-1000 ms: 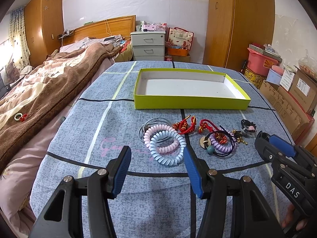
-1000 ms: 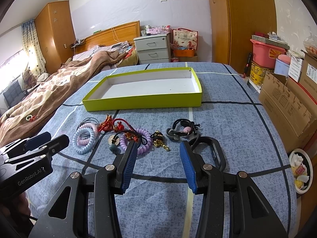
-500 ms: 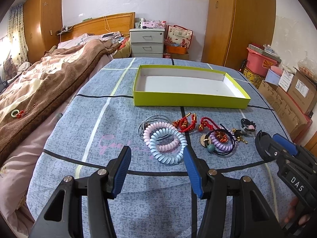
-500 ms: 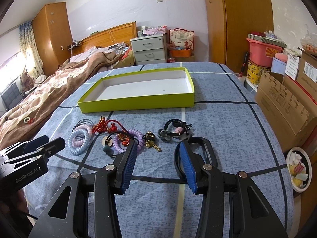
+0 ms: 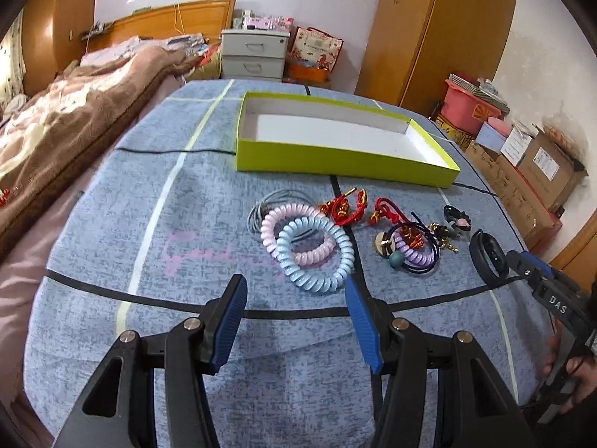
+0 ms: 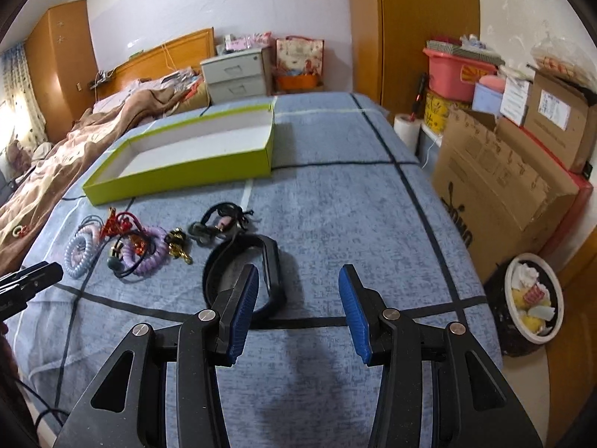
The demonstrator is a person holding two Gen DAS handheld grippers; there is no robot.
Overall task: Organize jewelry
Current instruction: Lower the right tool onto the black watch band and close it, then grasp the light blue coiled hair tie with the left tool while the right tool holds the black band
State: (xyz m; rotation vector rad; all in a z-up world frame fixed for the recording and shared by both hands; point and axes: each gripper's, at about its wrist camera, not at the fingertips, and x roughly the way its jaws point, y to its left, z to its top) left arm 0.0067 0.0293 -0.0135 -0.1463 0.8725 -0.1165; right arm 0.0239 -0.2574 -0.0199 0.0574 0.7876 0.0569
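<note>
From the left wrist camera, the left gripper (image 5: 296, 313) hangs over the blue checked sheet (image 5: 186, 224) with its jaws spread wide and nothing between them. Just past its tips lies a light blue coil band (image 5: 317, 252) overlapping a pink coil band (image 5: 294, 233), with a grey cord loop (image 5: 261, 211) behind them. To the right sit red cord knots (image 5: 349, 209), a purple coil band (image 5: 414, 252) and a black strap (image 5: 487, 257). Farther back, the green tray (image 5: 335, 160) lies empty. The right gripper (image 5: 537, 274) shows at the right edge.

From the right wrist camera, the right gripper (image 6: 298, 308) is also wide open and holds nothing. The black strap (image 6: 244, 272) lies just beside its left finger (image 6: 244, 310), partly behind it. The other jewelry lies farther left, near the green tray (image 6: 179, 179). Cardboard boxes (image 6: 515, 183) stand to the right.
</note>
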